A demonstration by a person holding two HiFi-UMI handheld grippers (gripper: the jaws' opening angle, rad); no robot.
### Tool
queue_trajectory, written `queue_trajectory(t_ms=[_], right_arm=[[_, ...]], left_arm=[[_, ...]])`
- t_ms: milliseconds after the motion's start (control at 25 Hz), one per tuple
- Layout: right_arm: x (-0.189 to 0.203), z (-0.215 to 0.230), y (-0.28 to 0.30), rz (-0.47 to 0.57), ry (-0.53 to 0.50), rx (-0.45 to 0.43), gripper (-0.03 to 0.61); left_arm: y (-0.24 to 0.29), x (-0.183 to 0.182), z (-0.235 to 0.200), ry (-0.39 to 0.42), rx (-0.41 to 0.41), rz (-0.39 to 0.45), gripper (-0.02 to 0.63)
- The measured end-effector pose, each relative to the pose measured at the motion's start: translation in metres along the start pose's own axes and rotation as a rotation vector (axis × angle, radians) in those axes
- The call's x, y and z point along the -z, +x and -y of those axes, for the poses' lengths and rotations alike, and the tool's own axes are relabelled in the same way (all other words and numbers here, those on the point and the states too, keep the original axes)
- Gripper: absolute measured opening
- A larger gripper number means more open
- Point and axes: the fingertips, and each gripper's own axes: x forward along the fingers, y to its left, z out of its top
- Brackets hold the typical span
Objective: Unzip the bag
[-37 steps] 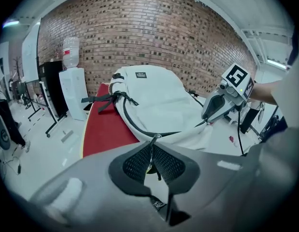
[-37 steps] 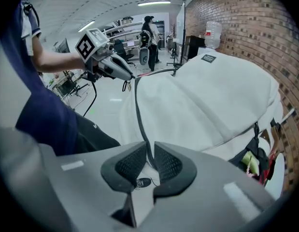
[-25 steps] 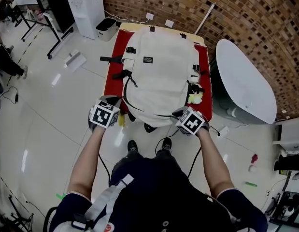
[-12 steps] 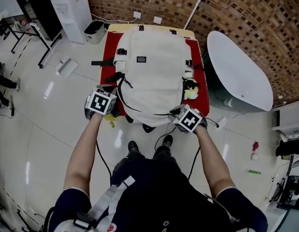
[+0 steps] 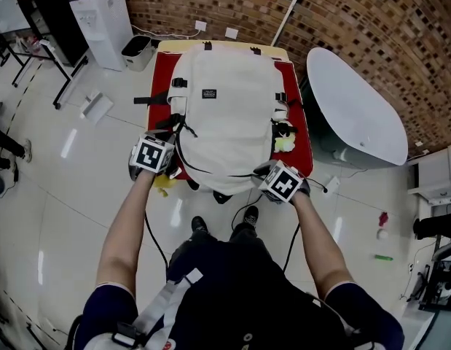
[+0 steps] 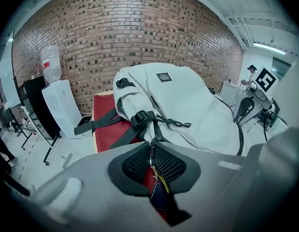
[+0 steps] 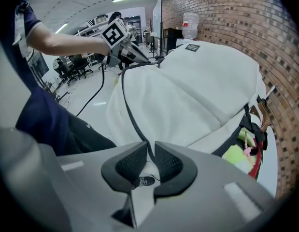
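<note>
Tabletop (image 5: 164, 71): red-covered and set against a brick wall. It carries the one item.

Bag (image 5: 229, 119): pale fabric backpack, lying flat on its back, top end towards the wall and bottom edge towards the person.
- Judged soft and fairly light. The cloth will likely bunch and drag along with the slider unless it is pinned down.
- Best held by a fold beside the zip, with the pull taken separately.

Right hand-held gripper (image 7: 149, 151): at the bag's near right corner. Its jaws are almost together, pinching the seam where the zip track (image 7: 132, 115) passes between the pads. It looks to be acting as an anchor.

Left hand-held gripper (image 6: 152, 146): at the bag's near left corner.
- The pads are nearly closed on the zip pull.
- The jaws have just been opening slightly, so the hold looks shallow.

Zip pull (image 6: 151, 154): small metal ring with a dangling tag, sitting between the left pads. It is thin and probably slippery.
</note>
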Motion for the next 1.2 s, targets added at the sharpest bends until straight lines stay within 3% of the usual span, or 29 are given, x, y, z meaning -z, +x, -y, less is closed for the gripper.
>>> queue_trajectory(t_ms=[120, 280, 360, 440, 560, 680, 880, 1200], right_arm=[[-0.004, -0.002, -0.006, 0.047, 0.028, -0.008, 0.056], [-0.007, 0.004, -0.025, 0.123, 0.102, -0.009, 0.112], [-0.020, 0.012, -0.041, 0.206, 0.140, 0.005, 0.110], [-0.040, 0.020, -0.058, 0.311, 0.180, 0.027, 0.093], [-0.075, 0.034, -0.083, 0.488, 0.238, 0.075, 0.015], [-0.103, 0.039, -0.101, 0.626, 0.278, 0.100, 0.005], [-0.131, 0.034, -0.123, 0.745, 0.279, 0.127, 0.003], [-0.156, 0.019, -0.150, 0.887, 0.284, 0.158, 0.003]], left_arm=[[-0.005, 0.002, 0.004, -0.023, 0.023, 0.000, 0.038], [-0.020, -0.006, 0.010, -0.067, 0.031, 0.050, 0.142], [-0.031, -0.013, 0.013, -0.092, 0.031, 0.093, 0.144], [-0.042, -0.024, 0.022, -0.120, 0.043, 0.146, 0.143], [-0.060, -0.048, 0.044, -0.167, 0.078, 0.262, 0.140], [-0.072, -0.068, 0.075, -0.186, 0.127, 0.347, 0.138], [-0.087, -0.098, 0.113, -0.162, 0.179, 0.444, 0.048], [-0.115, -0.131, 0.143, -0.136, 0.225, 0.545, 0.000]])
